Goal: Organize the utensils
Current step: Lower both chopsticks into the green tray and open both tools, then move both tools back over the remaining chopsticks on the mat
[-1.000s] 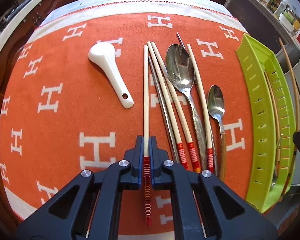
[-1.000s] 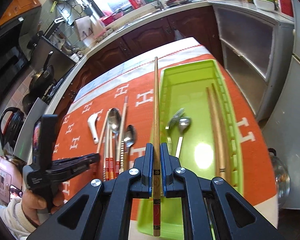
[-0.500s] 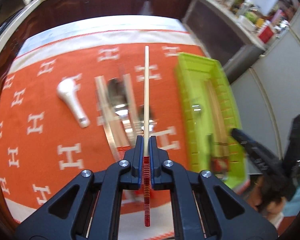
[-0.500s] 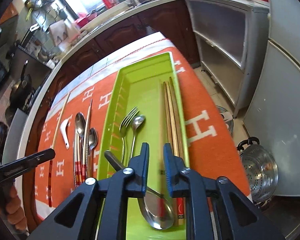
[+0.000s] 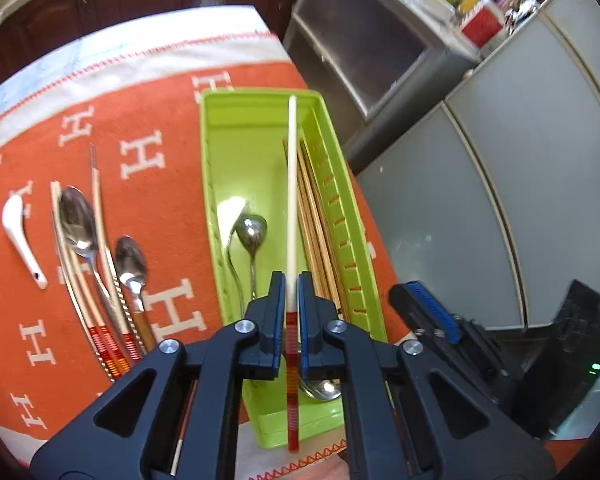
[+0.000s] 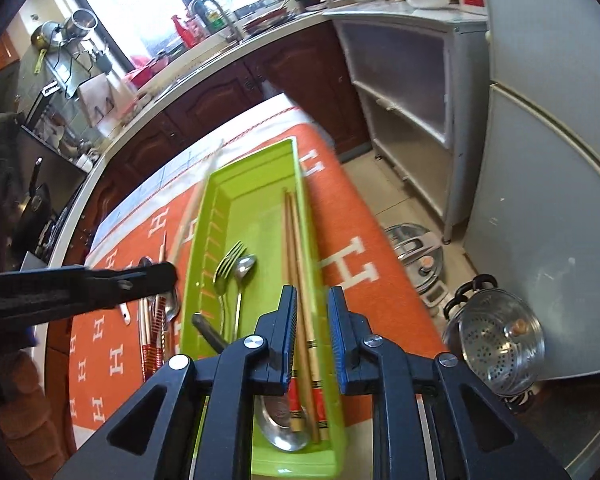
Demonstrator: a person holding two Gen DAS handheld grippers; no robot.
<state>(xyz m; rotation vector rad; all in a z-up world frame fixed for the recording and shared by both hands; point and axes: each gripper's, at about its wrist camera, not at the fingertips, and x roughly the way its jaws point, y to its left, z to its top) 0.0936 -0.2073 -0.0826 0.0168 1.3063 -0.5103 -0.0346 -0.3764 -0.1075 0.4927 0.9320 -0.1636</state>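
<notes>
In the left wrist view, the left gripper (image 5: pixel 291 300) fills the lower centre of the frame, its two blue-lined fingers clamped on a pale chopstick (image 5: pixel 291 200) with a red-striped end. The stick runs straight up the middle of the frame, above the green tray (image 5: pixel 210 160) that sits centre frame on the orange cloth (image 5: pixel 160 100). Inside the tray, a spoon (image 5: pixel 252 232) lies left of the stick and a bundle of brown chopsticks (image 5: pixel 312 216) lies along the right wall. At the left of the frame, on the cloth, lie a white ceramic spoon (image 5: pixel 20 236), two metal spoons (image 5: pixel 100 240) and several pale chopsticks. The right gripper (image 5: pixel 432 312) shows at lower right, just beside the tray's near corner.

In the right wrist view, the right gripper (image 6: pixel 312 328) sits at lower centre with its fingers spread apart and nothing between them, over the near end of the green tray (image 6: pixel 256 160). The tray holds a fork (image 6: pixel 226 268), a spoon (image 6: pixel 244 268), brown chopsticks (image 6: pixel 296 248) and a larger spoon bowl at the near end. The left gripper (image 6: pixel 156 276) reaches in from the left edge; its chopstick is a faint blur.
</notes>
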